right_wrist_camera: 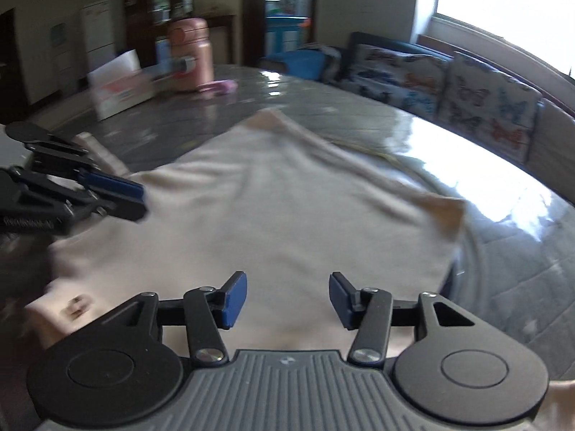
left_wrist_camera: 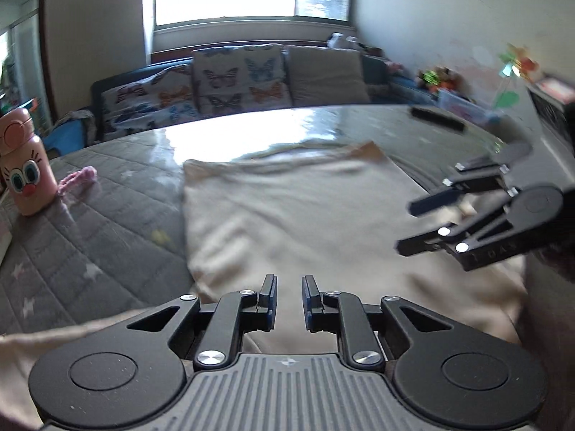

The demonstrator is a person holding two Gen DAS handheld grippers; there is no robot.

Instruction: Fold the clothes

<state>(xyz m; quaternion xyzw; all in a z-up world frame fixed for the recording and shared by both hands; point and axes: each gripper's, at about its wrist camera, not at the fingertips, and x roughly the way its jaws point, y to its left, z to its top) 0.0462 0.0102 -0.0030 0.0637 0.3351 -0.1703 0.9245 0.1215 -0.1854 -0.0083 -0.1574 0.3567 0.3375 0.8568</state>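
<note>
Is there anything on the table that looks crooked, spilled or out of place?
Nothing is spilled or damaged. The cream garment lies nearly flat, but its far corner curls up and a ridge runs along the far edge. A pink bottle stands upright nearby.

Left tool point(left_wrist_camera: 289, 300), right tool point(right_wrist_camera: 288, 298): black linkages, silver screws, blue pads, grey ribbed base.

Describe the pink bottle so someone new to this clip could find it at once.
Start from the grey quilted table with the cream garment spread across it. The bottle stands upright near the table's edge, left of the garment in the left wrist view, beside a small pink cord. Only it bears a cartoon face with big eyes.
</note>
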